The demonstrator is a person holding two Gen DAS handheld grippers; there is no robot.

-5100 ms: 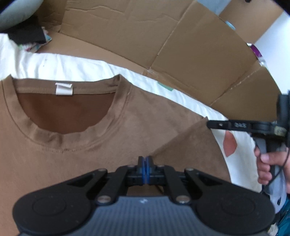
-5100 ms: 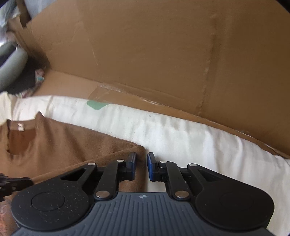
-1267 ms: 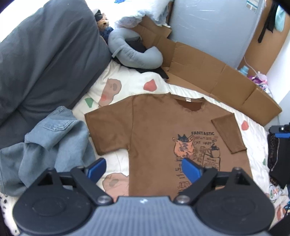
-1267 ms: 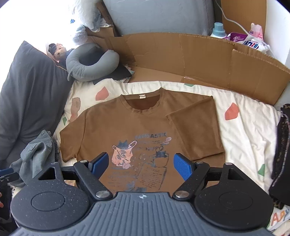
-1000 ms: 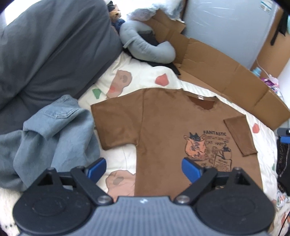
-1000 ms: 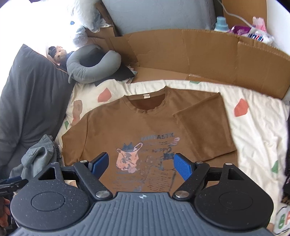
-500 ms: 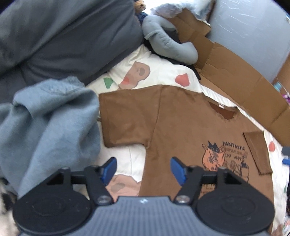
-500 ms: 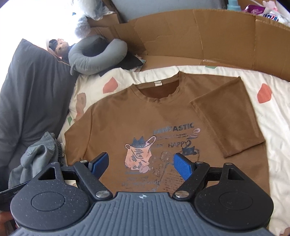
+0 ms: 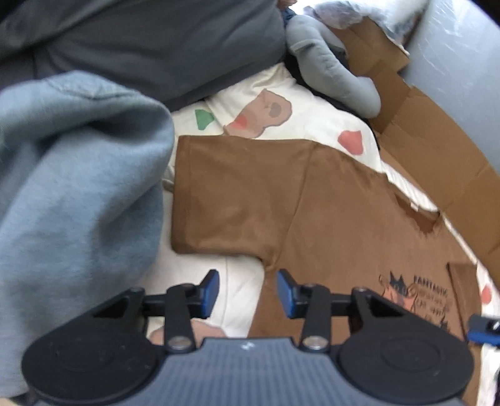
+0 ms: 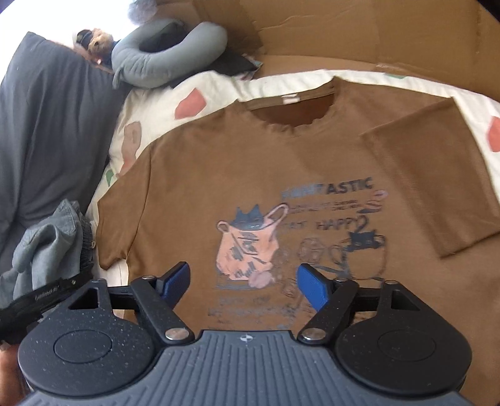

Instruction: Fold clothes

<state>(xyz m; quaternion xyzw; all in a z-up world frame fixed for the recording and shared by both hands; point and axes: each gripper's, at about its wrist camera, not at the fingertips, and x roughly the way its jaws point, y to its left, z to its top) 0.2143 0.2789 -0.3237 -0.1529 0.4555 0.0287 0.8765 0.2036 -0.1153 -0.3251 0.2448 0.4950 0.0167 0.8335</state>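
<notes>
Between your left gripper's blue pads lies the side edge of the brown T-shirt, just under the armpit — the jaws have just been closing yet stand apart, with no pad seen pressing on cloth. Your right gripper hangs over the lower chest of the shirt, above the printed cat picture; its jaws have narrowed a little but are wide apart, holding nothing.

The shirt lies flat, front up, on the cream bedsheet with its coloured blotches. In the right wrist view the sleeve on the right is folded in over the body, while the other sleeve is spread out on the sheet. Just beside that spread sleeve sits a heap of grey-blue denim clothing, with a dark grey pillow behind it. A grey neck pillow rests beyond the collar, and cardboard lines the far edge of the bed.
</notes>
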